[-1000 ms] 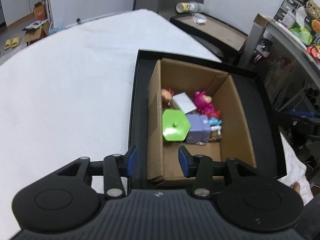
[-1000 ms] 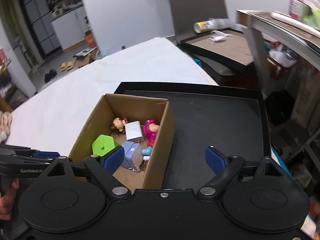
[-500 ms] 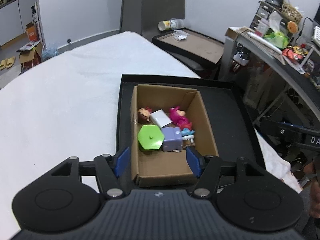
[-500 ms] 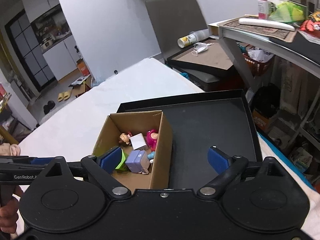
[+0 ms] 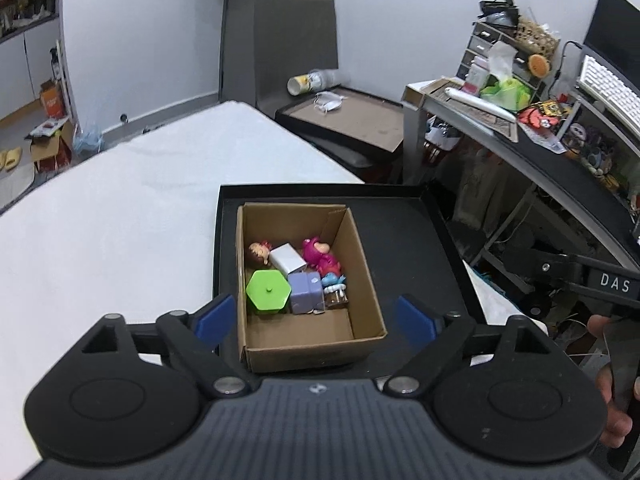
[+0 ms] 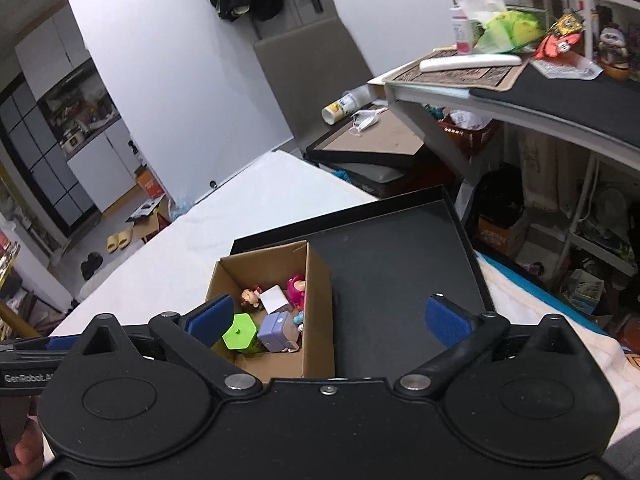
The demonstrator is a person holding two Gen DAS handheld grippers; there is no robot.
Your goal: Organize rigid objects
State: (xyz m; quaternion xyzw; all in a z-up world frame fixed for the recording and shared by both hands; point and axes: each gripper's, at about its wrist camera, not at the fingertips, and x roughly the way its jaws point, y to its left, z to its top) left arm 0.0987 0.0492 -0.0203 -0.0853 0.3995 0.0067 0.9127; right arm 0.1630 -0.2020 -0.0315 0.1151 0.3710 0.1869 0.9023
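- Now I am holding the left gripper [image 5: 314, 320] above the cardboard box [image 5: 362, 254]; its jaws have just been opening and are standing spread, nothing between them.
- I am keeping the right gripper [image 6: 328, 316] wide too, its jaws just opened, also empty.
- I judge the toys are sitting in the box because sorting is nearly done: green hexagon [image 5: 267, 291] at 7 o'clock, purple cube [image 5: 305, 297] beside it.
- The box is lying on the black tray [image 5: 404, 216], long axis running 6 to 12 o'clock.

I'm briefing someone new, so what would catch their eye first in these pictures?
The open cardboard box on the left part of the black tray, with small bright toys piled at its middle. The lime green hexagonal piece stands out, touching a lavender block. Both grippers hang above, jaws wide and empty.
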